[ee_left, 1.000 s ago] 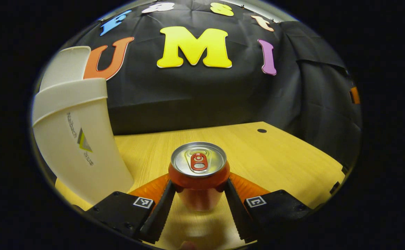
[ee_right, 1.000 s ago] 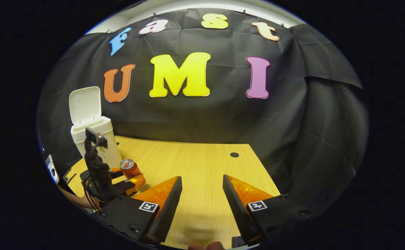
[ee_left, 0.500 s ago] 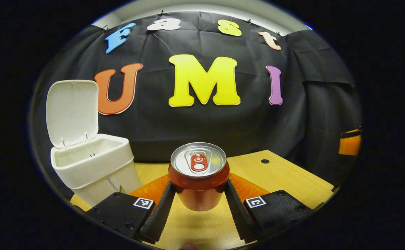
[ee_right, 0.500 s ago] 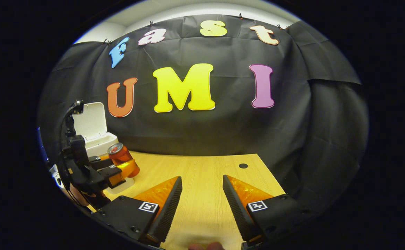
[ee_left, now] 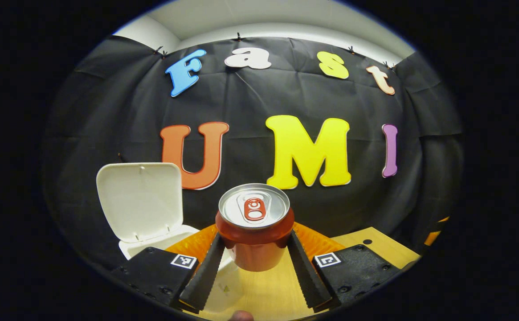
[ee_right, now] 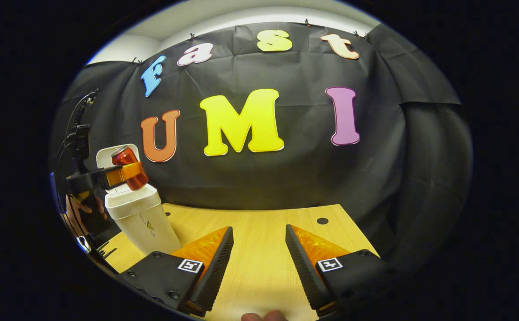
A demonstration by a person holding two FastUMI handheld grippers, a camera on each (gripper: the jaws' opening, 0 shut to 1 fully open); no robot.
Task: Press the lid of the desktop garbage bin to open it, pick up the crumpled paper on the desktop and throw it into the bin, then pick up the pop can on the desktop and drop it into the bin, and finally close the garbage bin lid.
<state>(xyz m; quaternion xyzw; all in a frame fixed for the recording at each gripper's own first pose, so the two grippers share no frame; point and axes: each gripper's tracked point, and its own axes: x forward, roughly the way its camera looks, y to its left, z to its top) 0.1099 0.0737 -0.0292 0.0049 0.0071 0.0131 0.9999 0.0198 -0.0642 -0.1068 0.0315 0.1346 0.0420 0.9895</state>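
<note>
My left gripper (ee_left: pixel 255 267) clamps the pop can (ee_left: pixel 255 227) above the open bin (ee_right: pixel 136 209); release next; right gripper (ee_right: pixel 255 263) open, idle.

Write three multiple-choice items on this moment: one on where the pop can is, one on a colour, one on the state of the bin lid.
1. Where is the pop can?
A. Lying on the desk
B. Held in the left gripper, up by the bin's mouth
C. Held in the right gripper

2. What colour is the garbage bin?
A. White
B. Blue
C. Green

3. How does the bin lid stand?
A. Shut flat
B. Taken off and lying on the desk
C. Swung up, open

Answers:
1 B: both fingers press the can's sides, and the right gripper view shows it raised at the bin's rim.
2 A: body and lid are white.
3 C: the lid stands upright behind the opening.
</note>
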